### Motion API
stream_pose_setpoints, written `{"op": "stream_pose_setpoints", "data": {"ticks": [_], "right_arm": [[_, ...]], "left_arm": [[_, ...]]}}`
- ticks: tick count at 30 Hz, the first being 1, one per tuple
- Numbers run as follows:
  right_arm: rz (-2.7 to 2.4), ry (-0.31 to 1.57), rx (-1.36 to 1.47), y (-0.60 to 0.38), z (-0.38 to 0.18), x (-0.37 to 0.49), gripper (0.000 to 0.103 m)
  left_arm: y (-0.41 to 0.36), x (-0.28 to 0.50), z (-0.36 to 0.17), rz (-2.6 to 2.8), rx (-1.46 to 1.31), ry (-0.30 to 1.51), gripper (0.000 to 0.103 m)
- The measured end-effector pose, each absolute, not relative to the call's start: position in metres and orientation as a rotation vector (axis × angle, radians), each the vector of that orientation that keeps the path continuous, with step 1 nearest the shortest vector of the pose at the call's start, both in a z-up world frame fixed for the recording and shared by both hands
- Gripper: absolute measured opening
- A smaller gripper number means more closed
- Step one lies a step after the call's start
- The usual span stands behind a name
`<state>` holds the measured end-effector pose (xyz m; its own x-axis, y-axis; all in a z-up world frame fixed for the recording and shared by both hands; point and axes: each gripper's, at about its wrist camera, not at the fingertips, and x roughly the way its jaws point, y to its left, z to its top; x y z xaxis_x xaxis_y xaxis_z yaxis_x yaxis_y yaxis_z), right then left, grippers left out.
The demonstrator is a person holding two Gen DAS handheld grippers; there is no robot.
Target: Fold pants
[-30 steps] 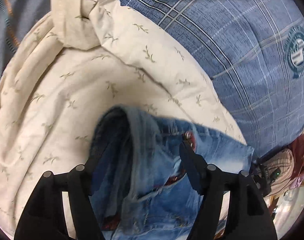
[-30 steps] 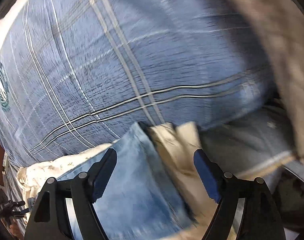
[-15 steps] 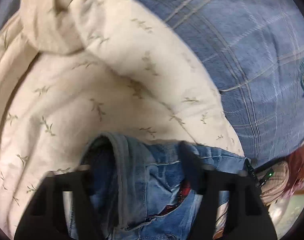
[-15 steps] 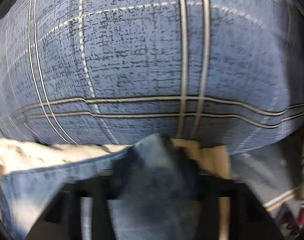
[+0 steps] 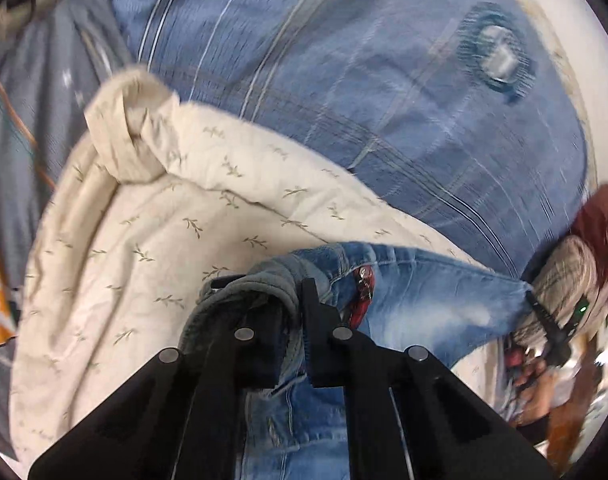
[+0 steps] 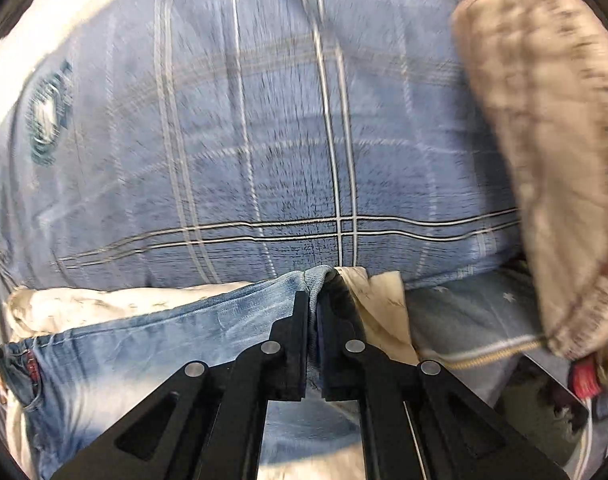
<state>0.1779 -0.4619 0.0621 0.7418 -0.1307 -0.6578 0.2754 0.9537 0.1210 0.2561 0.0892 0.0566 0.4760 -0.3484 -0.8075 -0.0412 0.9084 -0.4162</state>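
Note:
Faded blue jeans (image 5: pixel 420 300) lie across a cream quilt with a leaf print (image 5: pixel 152 240). My left gripper (image 5: pixel 292 292) is shut on a bunched fold of the jeans at the waistband, beside a red patch (image 5: pixel 362 284). In the right wrist view my right gripper (image 6: pixel 312 300) is shut on the edge of the jeans (image 6: pixel 144 344), which stretch away to the left. The other gripper shows at the right edge of the left wrist view (image 5: pixel 552 332).
A blue plaid bedsheet (image 6: pixel 264 140) with a round logo (image 5: pixel 496 56) covers the bed behind. A beige checked cloth (image 6: pixel 552 140) hangs at the right. Grey star-print fabric (image 6: pixel 476 312) lies beside the quilt.
Both grippers were open around the jeans a second ago and have closed on them. The jeans are now pulled taut between the two grippers and lifted a little.

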Motion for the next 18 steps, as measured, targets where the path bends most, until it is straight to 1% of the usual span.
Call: {"op": "stream_pose_setpoints", "data": {"ticks": [5, 9, 13, 18], "right_arm": [[-0.211, 0.629, 0.25, -0.46, 0.09, 0.085, 0.003], [-0.208, 0.596, 0.275, -0.453, 0.082, 0.018, 0.003], [-0.238, 0.629, 0.34, -0.449, 0.033, -0.051, 0.003], [-0.343, 0.779, 0.412, -0.449, -0.038, -0.099, 0.008]], "left_arm": [[0.082, 0.204, 0.085, -0.221, -0.353, 0.964, 0.007], [0.081, 0.152, 0.086, -0.269, -0.348, 0.928, 0.007], [0.085, 0.107, 0.056, -0.317, -0.358, 0.96, 0.007], [0.086, 0.076, -0.007, -0.315, -0.34, 1.137, 0.007]]}}
